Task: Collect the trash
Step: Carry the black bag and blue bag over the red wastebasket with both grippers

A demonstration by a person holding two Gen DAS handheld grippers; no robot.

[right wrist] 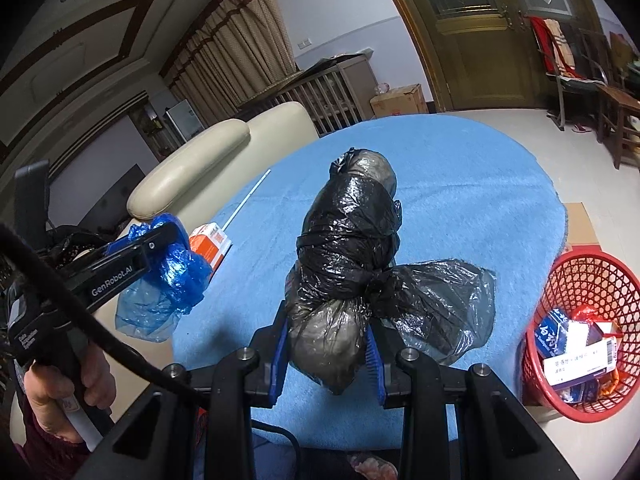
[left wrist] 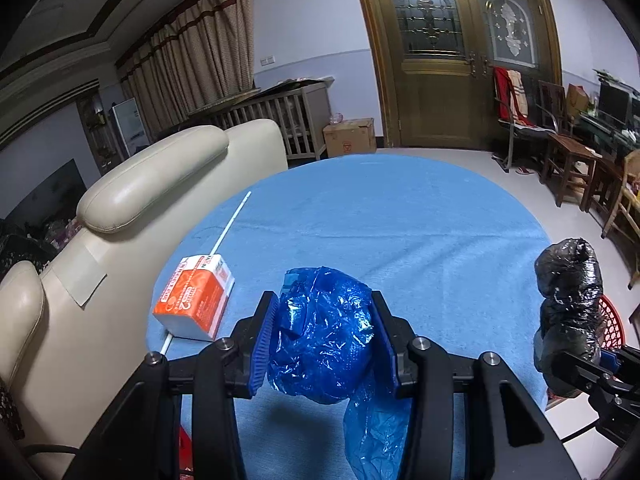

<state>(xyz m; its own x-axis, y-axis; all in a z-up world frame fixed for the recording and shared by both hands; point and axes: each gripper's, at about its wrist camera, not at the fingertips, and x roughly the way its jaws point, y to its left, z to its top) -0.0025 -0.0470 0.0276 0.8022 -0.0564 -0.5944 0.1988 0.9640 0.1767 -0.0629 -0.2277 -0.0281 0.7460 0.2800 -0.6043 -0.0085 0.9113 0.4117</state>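
Right wrist view: right gripper (right wrist: 326, 354) clamped on knotted black bag (right wrist: 348, 240), left gripper (left wrist: 324, 340) on blue bag (left wrist: 320, 332), both held above blue table (left wrist: 400, 220). Red basket (right wrist: 580, 280) partly filled; orange carton (left wrist: 196, 300), white stick (left wrist: 232, 224) left uncollected.

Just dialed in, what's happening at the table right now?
A person is clearing trash with a gripper in each hand. The left gripper is clamped on a crumpled blue plastic bag, and the right gripper grips a knotted black plastic bag, both lifted above the blue tablecloth. An orange tissue pack and a thin white stick lie on the table. The red basket on the floor to the right already holds some boxes.
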